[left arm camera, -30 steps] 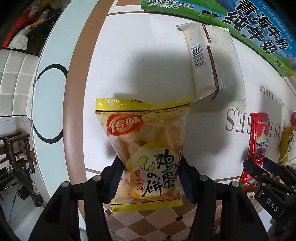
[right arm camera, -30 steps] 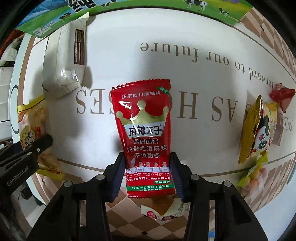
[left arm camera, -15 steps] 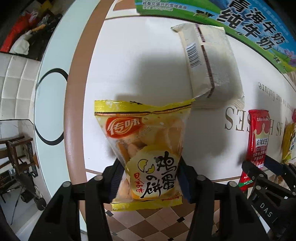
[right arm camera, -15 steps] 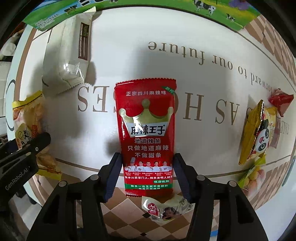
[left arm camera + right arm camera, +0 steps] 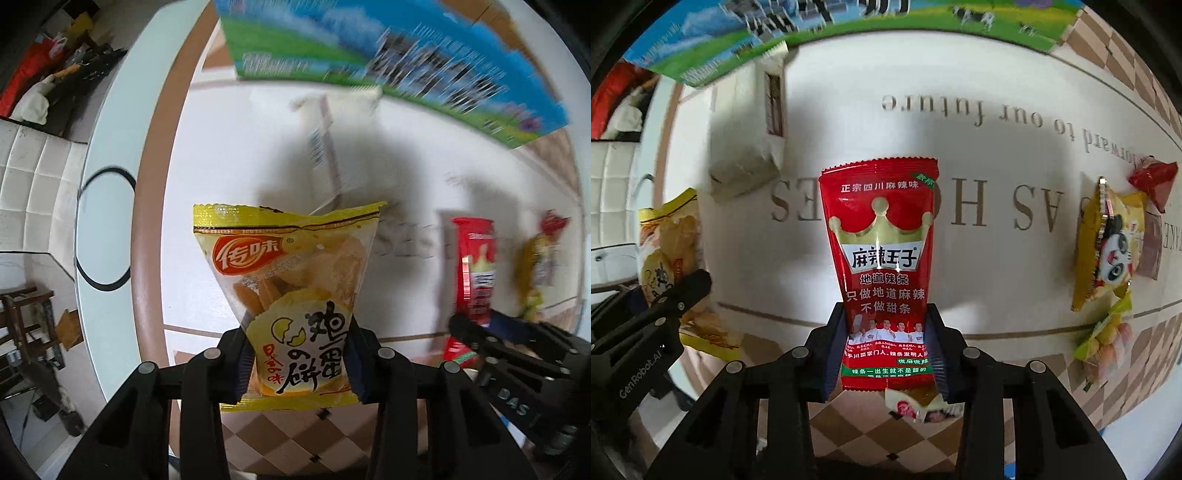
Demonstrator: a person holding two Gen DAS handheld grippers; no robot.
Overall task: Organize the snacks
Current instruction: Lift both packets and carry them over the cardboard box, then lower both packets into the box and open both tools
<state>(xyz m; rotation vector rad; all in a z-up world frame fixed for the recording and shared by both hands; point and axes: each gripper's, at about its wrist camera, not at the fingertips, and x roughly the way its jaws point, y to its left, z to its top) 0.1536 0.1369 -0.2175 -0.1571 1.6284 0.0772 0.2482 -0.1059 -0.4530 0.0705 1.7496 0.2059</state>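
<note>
The left tool (image 5: 297,363) points straight down at the table (image 5: 229,155) and its jaws are closing on the lower end of a yellow egg-biscuit bag (image 5: 288,295). The pads (image 5: 245,365) press the bag from both sides, so the bag is pinched narrow there and spreads wider toward its far end. The long axis of the bag runs along the fingers, away from the camera, and its sealed zigzag edge points to the far side of the table. The print on the bag reads upright in this view.

The right tool (image 5: 884,350) also points steeply down and is clamped on the lower end of a red spicy-strip packet (image 5: 881,258). The long axis of this packet lies along the fingers too, with its serrated top edge away from the camera and the golden crown upright. Both packets are above the white table top, which carries grey letters.

On the table lies a white packet (image 5: 759,122) with its long axis going toward the blue and green milk carton (image 5: 820,18) at the far edge. At the right side there are a yellow panda snack bag (image 5: 1108,243), a small red packet (image 5: 1154,177) and a bag of small round sweets (image 5: 1106,332), close together. Just below the red packet, a small wrapped sweet (image 5: 916,402) lies on the checkered border.
</note>
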